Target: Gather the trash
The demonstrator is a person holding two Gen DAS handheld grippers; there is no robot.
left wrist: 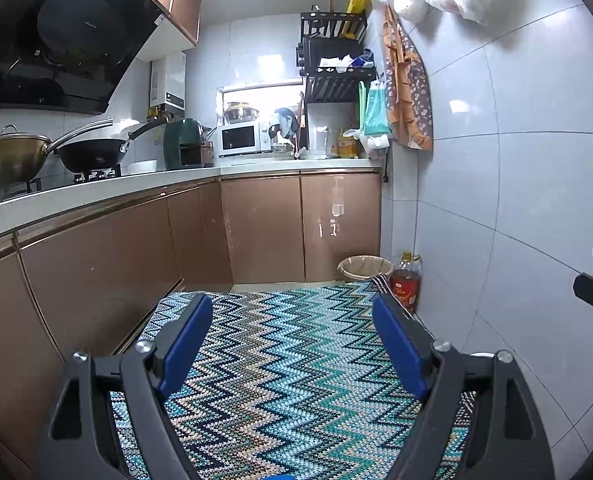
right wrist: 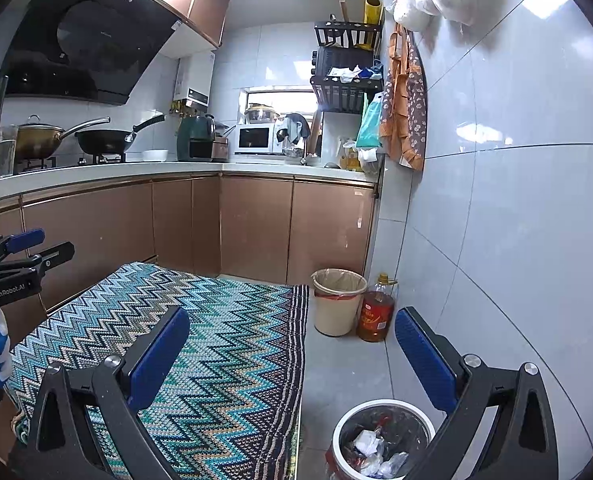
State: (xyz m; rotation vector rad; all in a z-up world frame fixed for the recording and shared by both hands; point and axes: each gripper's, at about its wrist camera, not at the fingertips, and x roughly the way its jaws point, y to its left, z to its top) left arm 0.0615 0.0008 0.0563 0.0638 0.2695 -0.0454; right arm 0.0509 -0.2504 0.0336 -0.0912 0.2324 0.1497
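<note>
A white trash bin (right wrist: pixel 346 424) with a black liner stands on the floor just below my right gripper (right wrist: pixel 292 328); crumpled paper and wrappers (right wrist: pixel 370 446) lie inside it. A second, beige bin (right wrist: pixel 338 300) with a clear liner stands by the far cabinets, also seen in the left wrist view as the beige bin (left wrist: pixel 364 268). My right gripper is open, nothing between its blue pads. My left gripper (left wrist: pixel 292 312) is open too, held over the zigzag rug (left wrist: pixel 280 360) with nothing in it. The left gripper (right wrist: pixel 36 246) shows at the left edge of the right wrist view.
An oil bottle (right wrist: pixel 376 308) stands beside the beige bin against the tiled right wall. Brown cabinets (left wrist: pixel 256 224) and a counter with pans, a microwave and racks run along the left and back. The rug (right wrist: pixel 200 340) covers most of the floor.
</note>
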